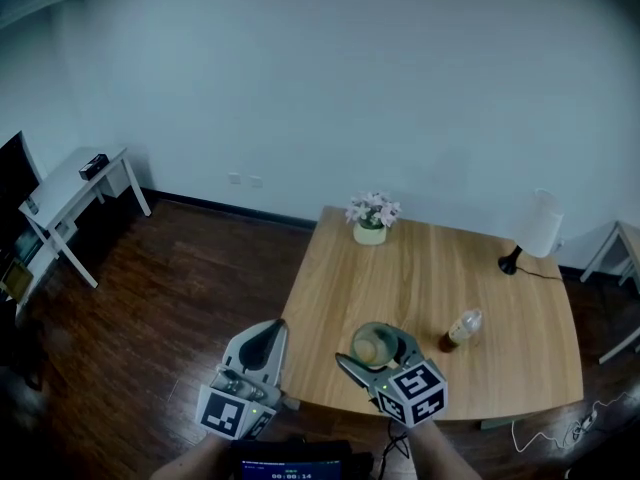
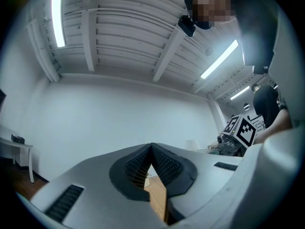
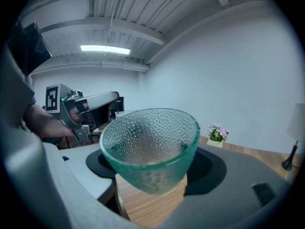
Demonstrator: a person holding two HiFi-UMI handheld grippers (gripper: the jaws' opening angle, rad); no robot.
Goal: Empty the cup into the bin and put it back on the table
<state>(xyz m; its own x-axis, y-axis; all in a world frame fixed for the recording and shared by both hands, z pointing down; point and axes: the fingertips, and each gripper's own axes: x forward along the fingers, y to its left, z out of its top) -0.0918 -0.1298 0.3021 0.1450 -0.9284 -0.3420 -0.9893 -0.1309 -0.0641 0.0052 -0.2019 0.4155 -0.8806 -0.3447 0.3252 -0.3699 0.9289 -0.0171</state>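
Observation:
A green dimpled glass cup point(image 1: 374, 346) hangs upright over the near edge of the wooden table point(image 1: 500, 368), with something tan inside it. My right gripper point(image 1: 378, 354) is shut on the cup, one jaw on each side. In the right gripper view the cup point(image 3: 150, 147) fills the space between the jaws of the right gripper point(image 3: 151, 178). My left gripper point(image 1: 262, 340) hovers left of the table over the dark floor, its jaws closed tip to tip and empty. In its own view the left gripper point(image 2: 151, 149) points up at a white wall.
On the table stand a small pot of flowers point(image 1: 371, 218) at the far edge, a white lamp point(image 1: 535, 228) at the back right, and a bottle point(image 1: 462, 329) lying right of the cup. A white side table point(image 1: 75, 183) stands far left.

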